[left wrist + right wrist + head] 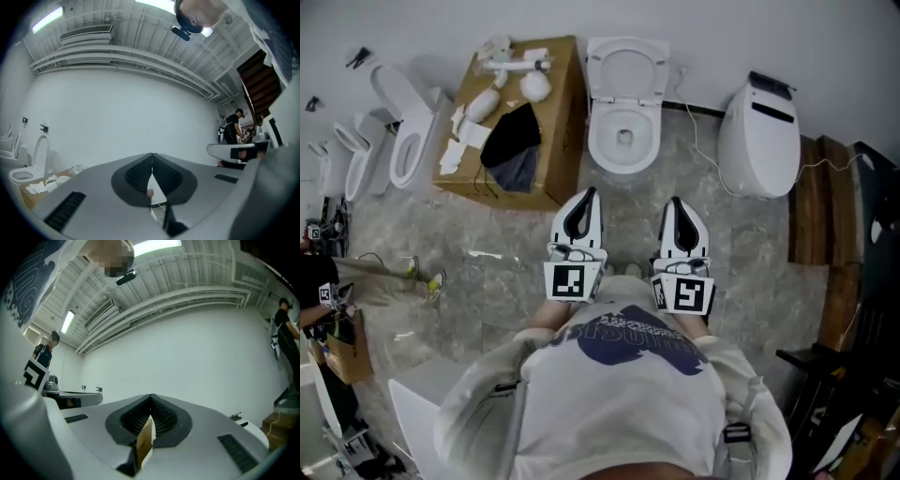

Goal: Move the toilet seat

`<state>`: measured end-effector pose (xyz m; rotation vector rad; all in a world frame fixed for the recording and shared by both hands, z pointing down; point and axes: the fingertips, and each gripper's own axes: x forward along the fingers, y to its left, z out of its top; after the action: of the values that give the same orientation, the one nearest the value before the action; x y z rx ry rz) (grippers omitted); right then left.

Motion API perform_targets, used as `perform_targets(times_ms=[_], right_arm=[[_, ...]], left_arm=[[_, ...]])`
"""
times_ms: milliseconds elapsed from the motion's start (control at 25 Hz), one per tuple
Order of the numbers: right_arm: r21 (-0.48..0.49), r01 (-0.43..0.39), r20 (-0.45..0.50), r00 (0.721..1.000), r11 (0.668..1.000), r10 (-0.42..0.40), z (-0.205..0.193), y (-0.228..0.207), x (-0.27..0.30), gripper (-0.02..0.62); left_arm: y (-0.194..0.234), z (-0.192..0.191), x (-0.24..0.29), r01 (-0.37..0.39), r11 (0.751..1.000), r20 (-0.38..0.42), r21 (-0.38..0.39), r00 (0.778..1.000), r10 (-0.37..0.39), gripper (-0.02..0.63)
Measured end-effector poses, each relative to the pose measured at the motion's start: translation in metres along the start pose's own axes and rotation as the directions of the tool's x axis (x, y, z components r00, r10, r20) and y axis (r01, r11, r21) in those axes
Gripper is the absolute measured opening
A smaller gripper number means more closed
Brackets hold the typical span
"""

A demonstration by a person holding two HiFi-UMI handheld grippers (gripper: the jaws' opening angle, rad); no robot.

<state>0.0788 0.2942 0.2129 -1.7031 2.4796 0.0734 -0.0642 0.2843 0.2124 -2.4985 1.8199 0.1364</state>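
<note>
While held side by side just ahead of the chest, over the grey floor (pixel 487 272): left gripper (pixel 589 195) with jaws pressed together on nothing, right gripper (pixel 676 202) with jaws likewise closed and empty. Just beyond, straight ahead, white toilet (pixel 624 141) with toilet seat (pixel 628 64) tipped up against the wall. Left of it, cardboard box (pixel 562 141); to the right, second toilet (pixel 759 141), lid down.
</note>
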Motion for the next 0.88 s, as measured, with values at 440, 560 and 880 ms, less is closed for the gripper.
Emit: perform_targets(times_ms=[440, 560, 880], right_arm=[[-0.017, 0.031, -0.004, 1.000, 0.999, -0.031, -0.007, 0.002, 0.008, 0.009], [-0.019, 0.028, 0.001, 1.000, 0.999, -0.027, -0.006, 0.006, 0.011, 0.009], [-0.032, 0.009, -0.014, 1.000, 0.999, -0.009, -0.006, 0.009, 0.016, 0.008]], left_arm=[[0.015, 0.005, 0.002, -0.013, 1.000, 0.013, 0.026, 1.000, 0.013, 0.000], [0.013, 0.002, 0.001, -0.011, 1.000, 0.005, 0.019, 1.000, 0.011, 0.000], [0.017, 0.000, 0.006, -0.016, 1.000, -0.010, 0.027, 1.000, 0.016, -0.002]])
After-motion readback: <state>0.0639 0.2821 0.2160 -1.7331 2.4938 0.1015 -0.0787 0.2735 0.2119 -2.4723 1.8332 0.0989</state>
